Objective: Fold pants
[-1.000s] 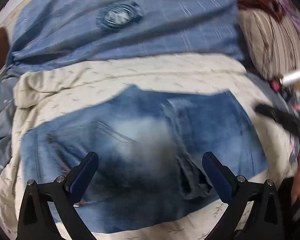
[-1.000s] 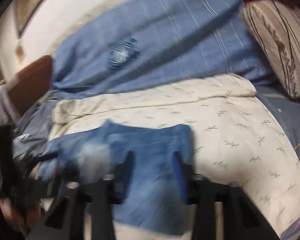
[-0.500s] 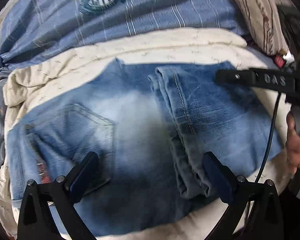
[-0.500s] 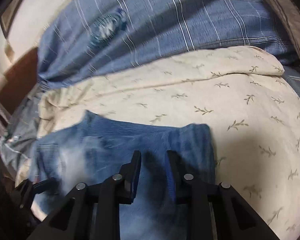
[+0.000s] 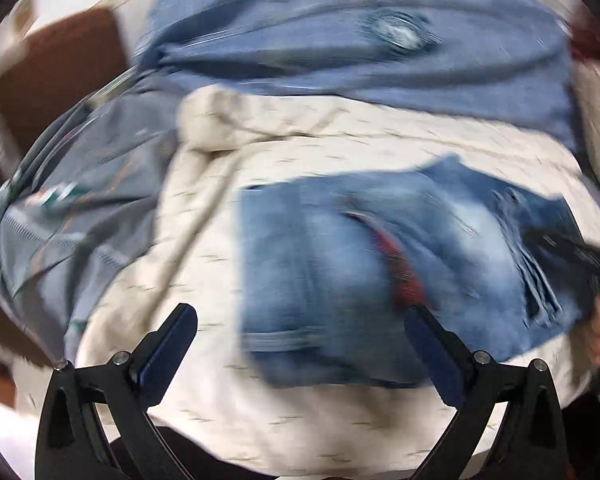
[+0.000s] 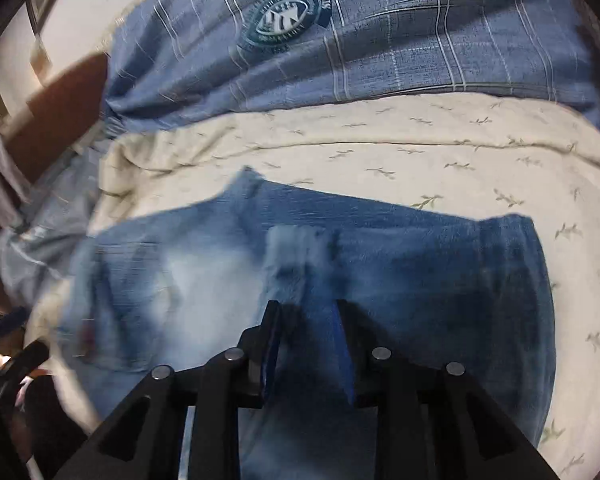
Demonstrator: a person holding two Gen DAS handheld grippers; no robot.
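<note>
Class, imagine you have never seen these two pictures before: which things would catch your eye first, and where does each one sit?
First come the faded blue jeans, folded and lying on the cream leaf-print blanket in the middle of both views. Behind them lies a blue checked sheet bearing a round teal crest. In the right wrist view, the right gripper appears nearly shut on a fold of denim, while the left gripper stands wide open.

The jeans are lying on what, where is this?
Most likely a bedroom: the jeans lie on a cream leaf-print bedspread, with a blue plaid blanket behind, on a bed.
</note>
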